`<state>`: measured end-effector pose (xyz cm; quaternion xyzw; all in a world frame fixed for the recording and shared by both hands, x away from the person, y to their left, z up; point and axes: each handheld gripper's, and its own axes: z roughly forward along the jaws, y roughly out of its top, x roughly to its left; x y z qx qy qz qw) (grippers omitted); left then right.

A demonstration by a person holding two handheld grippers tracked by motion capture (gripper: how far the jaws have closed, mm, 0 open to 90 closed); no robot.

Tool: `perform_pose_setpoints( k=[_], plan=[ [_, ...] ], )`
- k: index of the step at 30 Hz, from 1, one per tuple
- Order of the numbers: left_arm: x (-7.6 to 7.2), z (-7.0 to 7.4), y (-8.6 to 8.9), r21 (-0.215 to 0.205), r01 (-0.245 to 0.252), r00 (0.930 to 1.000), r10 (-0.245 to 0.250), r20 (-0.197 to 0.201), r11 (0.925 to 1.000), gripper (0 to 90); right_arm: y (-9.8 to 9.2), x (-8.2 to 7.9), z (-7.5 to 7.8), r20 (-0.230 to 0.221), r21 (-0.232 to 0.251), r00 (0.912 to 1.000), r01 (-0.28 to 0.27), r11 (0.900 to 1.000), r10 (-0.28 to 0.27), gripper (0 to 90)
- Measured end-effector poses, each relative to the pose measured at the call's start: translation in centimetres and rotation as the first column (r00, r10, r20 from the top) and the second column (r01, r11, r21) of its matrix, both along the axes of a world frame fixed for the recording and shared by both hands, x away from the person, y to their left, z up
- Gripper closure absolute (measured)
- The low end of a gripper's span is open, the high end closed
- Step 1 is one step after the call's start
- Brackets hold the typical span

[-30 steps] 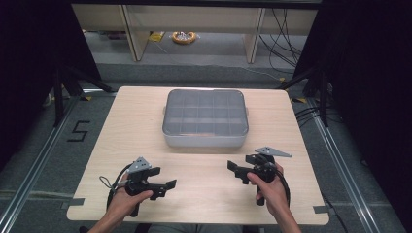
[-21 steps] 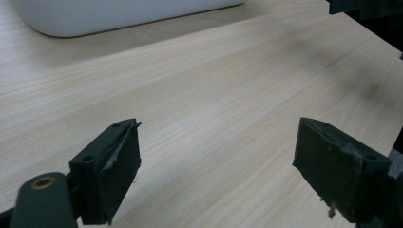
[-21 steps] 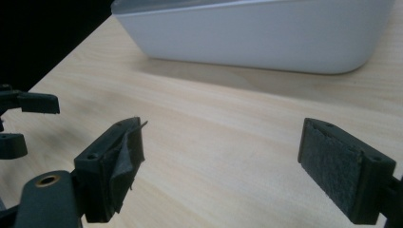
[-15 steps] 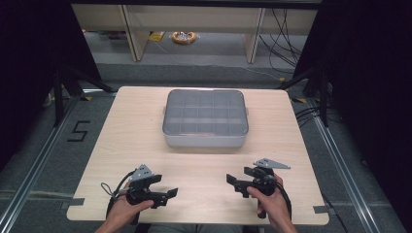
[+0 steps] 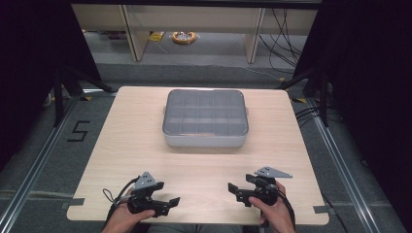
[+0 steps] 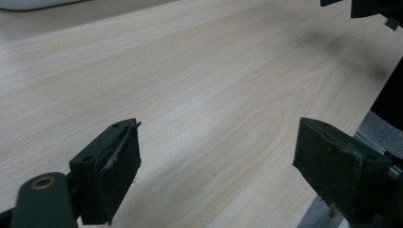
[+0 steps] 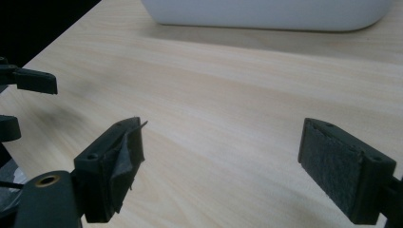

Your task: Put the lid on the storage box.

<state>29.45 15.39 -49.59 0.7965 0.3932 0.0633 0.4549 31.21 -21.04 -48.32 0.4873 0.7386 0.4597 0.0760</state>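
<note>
A grey compartment box with a clear lid (image 5: 205, 118) sits shut in the middle of the wooden table (image 5: 126, 131). My left gripper (image 5: 170, 205) rests low at the near left edge, held by a hand, jaws pointing right and open with nothing between them. My right gripper (image 5: 235, 192) sits at the near right edge, jaws pointing left, also open and empty. In the left gripper view the jaws (image 6: 216, 161) stand wide over bare wood. The right gripper view has its jaws (image 7: 221, 161) wide too, with the box's white wall (image 7: 266, 12) far ahead.
The table's near edge lies right beside both grippers. In the right gripper view the other gripper (image 7: 23, 80) shows at the left edge. Shelving legs, cables and a yellow coil (image 5: 183, 37) lie on the floor beyond the table.
Both hands have drawn the grippers back toward the near edge of the table. The box has not moved.
</note>
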Motion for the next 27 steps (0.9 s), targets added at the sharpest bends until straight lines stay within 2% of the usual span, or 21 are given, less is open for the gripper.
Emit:
perform_pose_setpoints(
  k=[4, 5, 7, 8, 9, 10, 11, 12, 14, 15, 16, 17, 18, 19, 20, 21, 22, 23, 24, 25, 27],
  plan=[
    [-0.5, -0.2, -0.4, 0.001, 0.009, 0.9999, -0.009, -0.012, 1.0000, 15.0, 0.0, -0.8, -0.2, -0.015, -0.017, 0.9999, -0.001, 1.000, 0.001, 16.3],
    [-0.6, -0.3, -0.4, -0.006, 0.018, 0.9998, -0.018, -0.008, 0.9998, 15.0, 0.1, -1.0, -0.4, -0.016, 0.009, 0.9999, 0.004, 1.000, -0.004, 16.3],
    [-0.8, -0.3, -0.6, -0.009, 0.017, 0.9997, -0.017, -0.018, 0.9998, 15.0, -0.1, -1.2, -0.6, -0.011, 0.002, 0.9997, -0.020, 1.000, 0.020, 16.3],
    [-0.8, -0.3, -0.5, 0.000, 0.023, 0.9996, -0.023, -0.015, 0.9997, 15.0, 0.0, -1.4, -0.7, -0.022, 0.011, 0.9994, -0.025, 1.000, 0.025, 16.3],
    [-0.8, -0.3, -0.5, 0.013, 0.029, 0.9995, -0.028, -0.011, 0.9995, 15.1, -0.1, -1.6, -0.8, -0.033, -0.010, 0.9993, -0.019, 1.000, 0.019, 16.3],
    [-0.9, -0.3, -0.6, 0.001, 0.026, 0.9996, -0.026, -0.015, 0.9997, 15.1, 0.2, -2.0, -0.8, -0.061, 0.011, 0.9981, -0.004, 1.000, 0.004, 16.3],
    [-1.0, -0.3, -0.6, 0.004, 0.032, 0.9994, -0.032, -0.016, 0.9995, 15.1, 0.0, -2.0, -1.0, -0.031, -0.010, 0.9991, -0.031, 0.999, 0.031, 16.4],
    [-1.1, -0.3, -0.6, 0.007, 0.033, 0.9994, -0.033, -0.010, 0.9994, 15.1, 0.2, -2.4, -1.0, -0.057, 0.005, 0.9983, -0.010, 1.000, 0.010, 16.4],
    [-1.3, -0.3, -0.7, 0.005, 0.029, 0.9993, -0.029, -0.023, 0.9996, 15.1, 0.2, -2.9, -1.0, -0.065, 0.001, 0.9976, -0.025, 1.000, 0.025, 16.4],
    [-1.3, -0.3, -0.7, 0.004, 0.039, 0.9991, -0.039, -0.018, 0.9992, 15.1, -0.1, -2.9, -1.1, -0.025, -0.037, 0.9988, -0.043, 0.998, 0.042, 16.4],
    [-1.5, -0.4, -0.8, -0.003, 0.031, 0.9993, -0.031, -0.020, 0.9995, 15.1, -0.1, -2.9, -1.1, -0.025, -0.037, 0.9988, -0.043, 0.998, 0.042, 16.4],
    [-1.5, -0.3, -0.7, 0.014, 0.041, 0.9990, -0.041, -0.019, 0.9991, 15.1, -0.1, -3.1, -1.2, -0.023, -0.029, 0.9987, -0.047, 0.998, 0.046, 16.4],
    [-1.6, -0.3, -0.7, 0.018, 0.040, 0.9990, -0.040, -0.020, 0.9990, 15.1, 0.2, -3.5, -1.2, -0.067, -0.005, 0.9975, -0.024, 1.000, 0.024, 16.4],
    [-1.7, -0.3, -0.8, 0.016, 0.043, 0.9988, -0.043, -0.023, 0.9990, 15.1, -0.1, -3.3, -1.4, -0.035, -0.023, 0.9977, -0.059, 0.998, 0.059, 16.4],
    [-1.7, -0.4, -0.7, 0.024, 0.050, 0.9985, -0.049, -0.024, 0.9985, 15.1, -0.1, -3.6, -1.4, -0.038, -0.045, 0.9983, -0.047, 0.998, 0.045, 16.5],
    [-1.8, -0.4, -0.7, 0.025, 0.058, 0.9980, -0.057, -0.028, 0.9980, 15.1, 0.1, -3.9, -1.4, -0.043, -0.029, 0.9986, -0.032, 0.999, 0.031, 16.5],
    [-1.9, -0.4, -0.9, 0.017, 0.047, 0.9985, -0.047, -0.029, 0.9987, 15.1, 0.0, -3.8, -1.4, -0.025, -0.062, 0.9984, -0.051, 0.997, 0.050, 16.5],
    [-2.0, -0.5, -0.9, 0.018, 0.047, 0.9983, -0.046, -0.035, 0.9987, 15.1, 0.0, -4.0, -1.5, -0.026, -0.061, 0.9984, -0.051, 0.997, 0.049, 16.5],
    [-1.9, -0.5, -0.7, 0.043, 0.058, 0.9977, -0.056, -0.039, 0.9974, 15.1, 0.0, -4.0, -1.5, -0.016, -0.067, 0.9987, -0.049, 0.997, 0.048, 16.5],
    [-2.1, -0.5, -0.9, 0.013, 0.054, 0.9977, -0.054, -0.041, 0.9985, 15.1, -0.1, -4.2, -1.5, -0.025, -0.062, 0.9981, -0.057, 0.996, 0.055, 16.5],
    [-2.2, -0.5, -0.9, 0.015, 0.054, 0.9976, -0.053, -0.045, 0.9984, 15.1, -0.1, -4.5, -1.5, -0.025, -0.065, 0.9983, -0.054, 0.996, 0.053, 16.7]
  ],
)
